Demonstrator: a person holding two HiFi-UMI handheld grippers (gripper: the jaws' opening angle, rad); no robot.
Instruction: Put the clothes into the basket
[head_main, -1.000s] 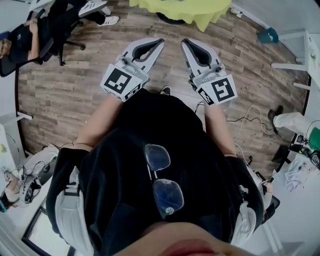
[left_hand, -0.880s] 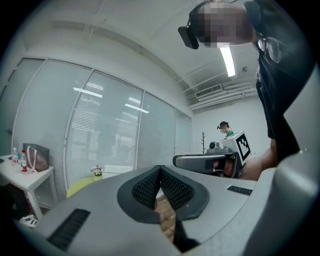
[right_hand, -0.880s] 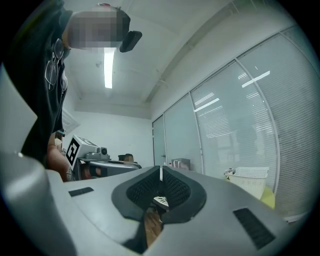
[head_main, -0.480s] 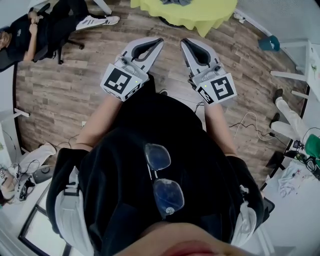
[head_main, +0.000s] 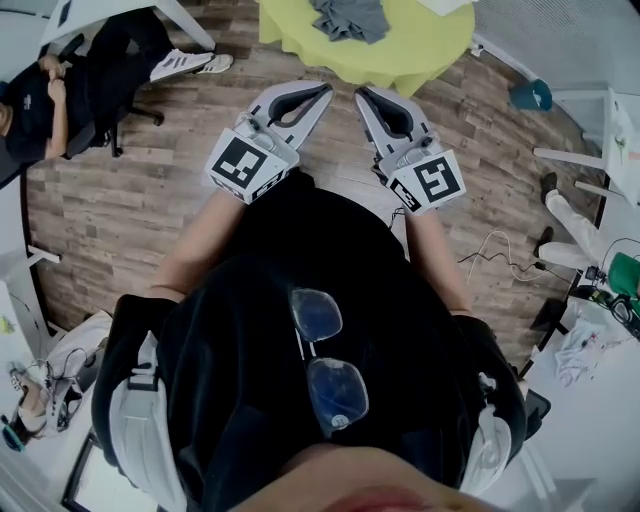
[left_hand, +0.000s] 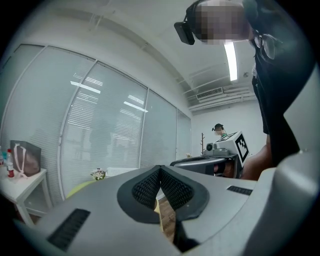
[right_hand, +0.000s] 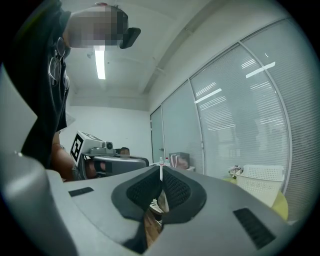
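Currently both pairs of jaws are pressing shut with nothing between them. The left gripper (left_hand: 160, 168) and the right gripper (right_hand: 161, 170) are pointing forward side by side, tips near each other but apart, over bare wooden floor (head_main: 130, 190) with open room all round. Just ahead, the round yellow table (head_main: 420, 45) is showing its near edge. The grey clothes (head_main: 348, 18) are lying crumpled on it, cut off by the frame's top, so no long axis is showing. A white basket (right_hand: 262, 175) is standing to the right gripper's right.
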